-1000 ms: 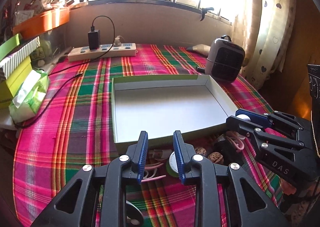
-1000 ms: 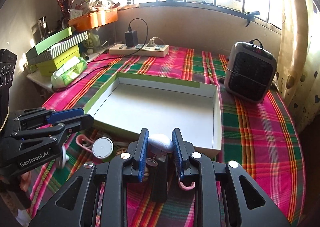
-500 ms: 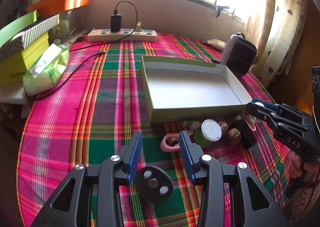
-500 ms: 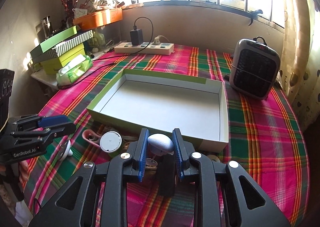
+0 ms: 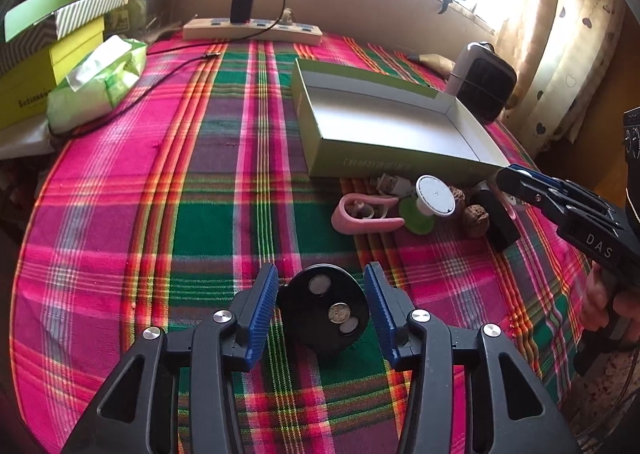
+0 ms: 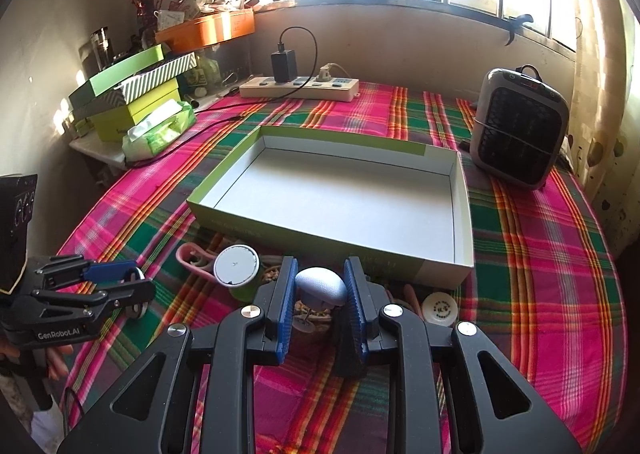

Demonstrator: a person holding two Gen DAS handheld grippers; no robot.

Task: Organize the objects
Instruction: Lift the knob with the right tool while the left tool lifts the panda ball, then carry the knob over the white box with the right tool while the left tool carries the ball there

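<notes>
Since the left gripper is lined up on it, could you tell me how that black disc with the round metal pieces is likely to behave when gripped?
The black disc looks rigid, so it should not flex. Its round edge may slip between the opening left gripper pads, which are not touching it. Tilted, it could roll on its rim.

Stuff sitting all along the near side of the box

Box (image 6: 460, 214) is lying mid-table; the heater (image 6: 520, 134) is standing to its right, the power strip (image 6: 300, 88) behind it, and the clip (image 5: 360, 214), the jar (image 5: 430, 202) and the walnuts (image 5: 476, 216) are crowding its near wall.
</notes>
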